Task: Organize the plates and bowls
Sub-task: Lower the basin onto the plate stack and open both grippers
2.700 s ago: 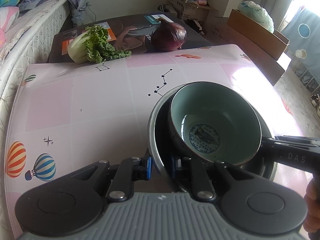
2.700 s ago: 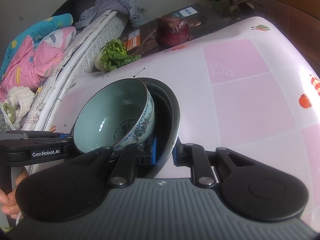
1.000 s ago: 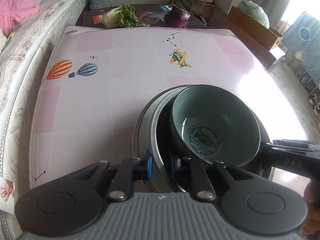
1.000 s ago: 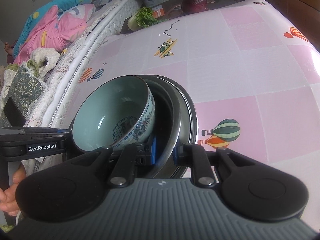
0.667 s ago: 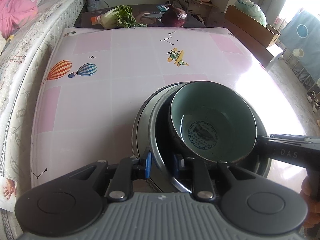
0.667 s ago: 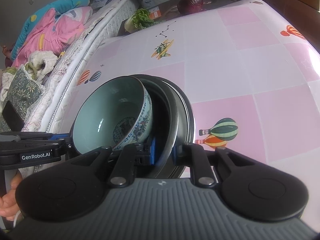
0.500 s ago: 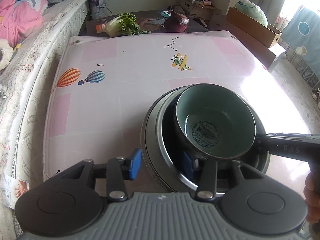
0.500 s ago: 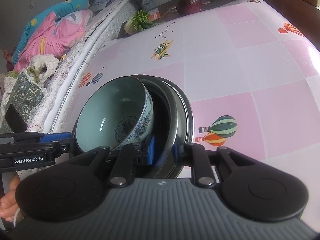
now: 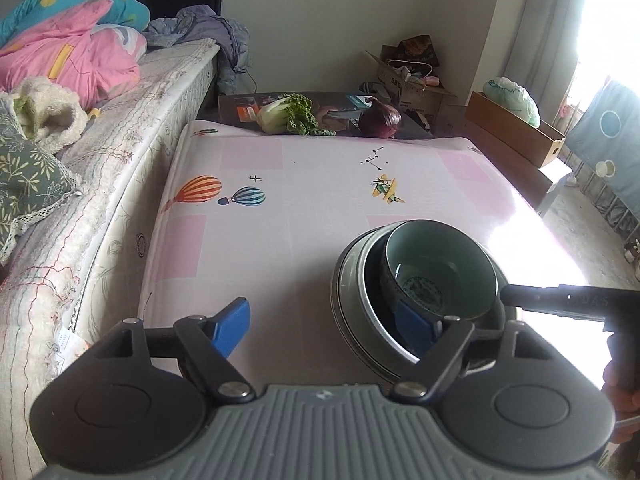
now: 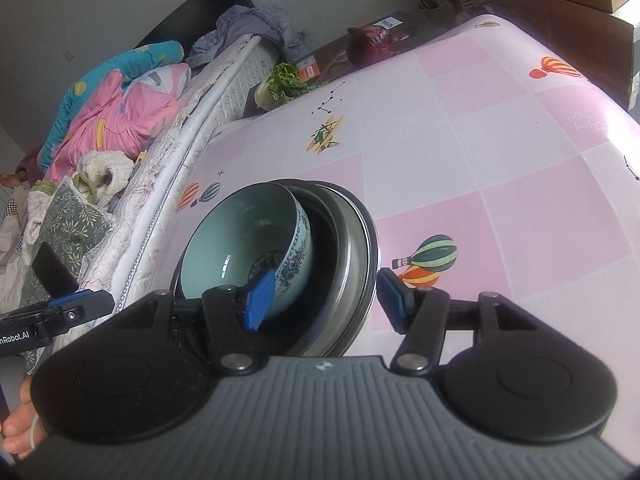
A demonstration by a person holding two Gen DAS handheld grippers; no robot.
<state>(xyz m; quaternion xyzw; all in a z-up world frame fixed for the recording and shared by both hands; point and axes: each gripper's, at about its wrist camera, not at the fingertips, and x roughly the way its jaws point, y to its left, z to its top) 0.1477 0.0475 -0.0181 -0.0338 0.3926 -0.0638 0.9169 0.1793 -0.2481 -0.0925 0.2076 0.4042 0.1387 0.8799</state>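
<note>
The stack looks finished: the celadon bowl (image 9: 440, 276) sits nested in a dark plate (image 9: 374, 280), which sits in a steel dish (image 9: 344, 292), all resting on the pink balloon-print table (image 9: 280, 232) at about four o'clock in the left view. By my reckoning the organizing is done or nearly so, with only the letting go left.

The left gripper (image 9: 324, 326) is spread wide, one blue pad out over bare table at eight o'clock of the stack, the other tucked inside the plate, gripping nothing. The right gripper (image 10: 326, 298) is likewise wide apart, straddling the rims at six o'clock, one pad inside by the bowl, one outside. Lettuce (image 9: 286, 114) and a red onion (image 9: 380, 122) lie at twelve o'clock, well apart.
</note>
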